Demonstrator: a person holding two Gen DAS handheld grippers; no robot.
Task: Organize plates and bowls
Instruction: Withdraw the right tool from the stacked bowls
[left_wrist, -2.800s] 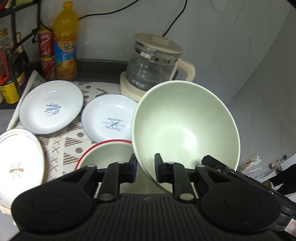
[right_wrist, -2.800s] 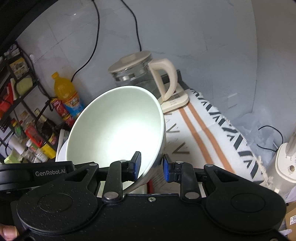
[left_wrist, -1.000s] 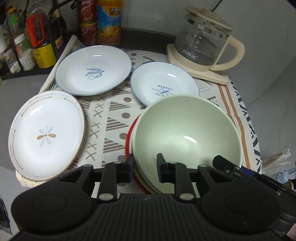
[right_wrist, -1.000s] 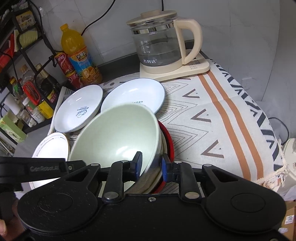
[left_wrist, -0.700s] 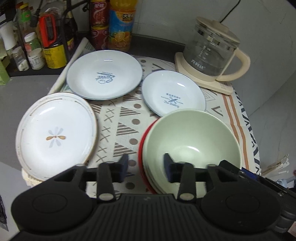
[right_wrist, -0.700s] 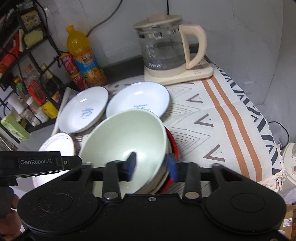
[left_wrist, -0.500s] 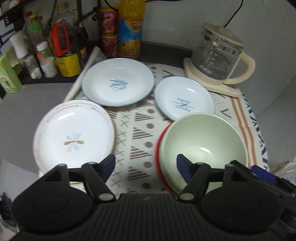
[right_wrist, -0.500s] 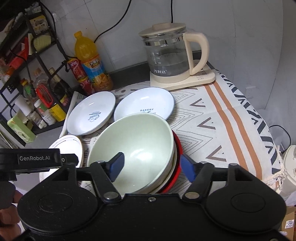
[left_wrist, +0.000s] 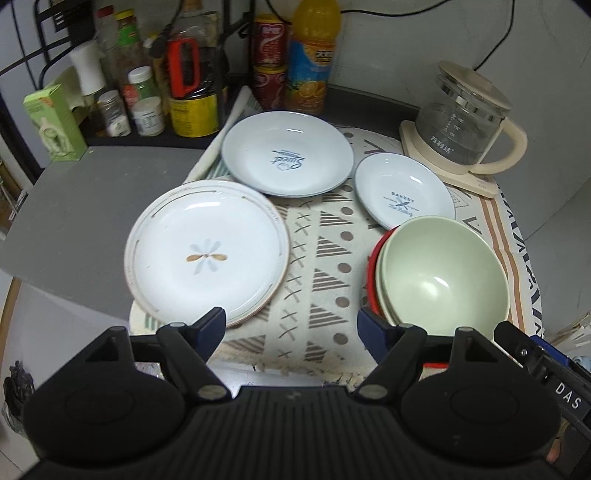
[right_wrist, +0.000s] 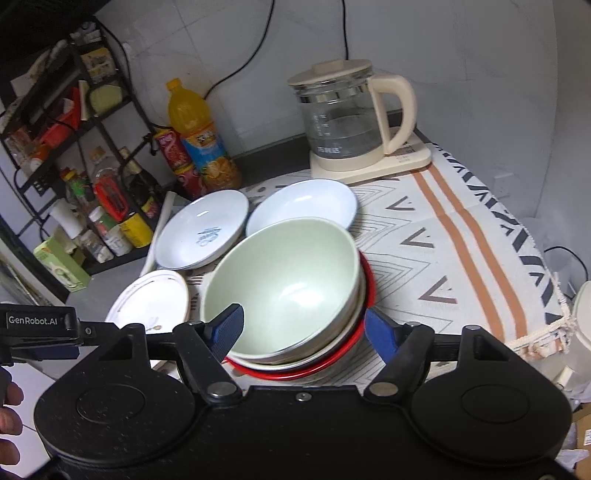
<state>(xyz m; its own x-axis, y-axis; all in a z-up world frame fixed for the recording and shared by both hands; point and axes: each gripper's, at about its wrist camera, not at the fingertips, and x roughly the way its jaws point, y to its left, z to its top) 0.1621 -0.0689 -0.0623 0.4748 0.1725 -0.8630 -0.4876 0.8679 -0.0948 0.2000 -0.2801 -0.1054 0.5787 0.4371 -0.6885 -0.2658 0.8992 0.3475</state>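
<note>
A pale green bowl (left_wrist: 443, 277) (right_wrist: 284, 280) sits nested on top of a stack whose lowest bowl has a red rim (left_wrist: 372, 266) (right_wrist: 369, 288). My left gripper (left_wrist: 291, 326) hovers above the patterned cloth left of the stack; its jaws are opening, with nothing between them. My right gripper (right_wrist: 303, 326) stands just before the stack, jaws closing a little, the stack's near rim between them but untouched. A white flower plate (left_wrist: 207, 251) (right_wrist: 147, 302), a large pale blue plate (left_wrist: 288, 158) (right_wrist: 201, 232) and a smaller one (left_wrist: 402, 195) (right_wrist: 299, 206) lie apart on the cloth.
A glass kettle (left_wrist: 461, 122) (right_wrist: 343, 114) stands on its base at the back right. An orange juice bottle (left_wrist: 312, 62) (right_wrist: 195, 136), red cans and a rack of jars (left_wrist: 147, 92) line the back left. A hand (right_wrist: 7, 406) shows at the left edge.
Both grippers let go of the green bowl, which now rests in the stack. Both opened wide and drew back and upward, the left one also shifting left.
</note>
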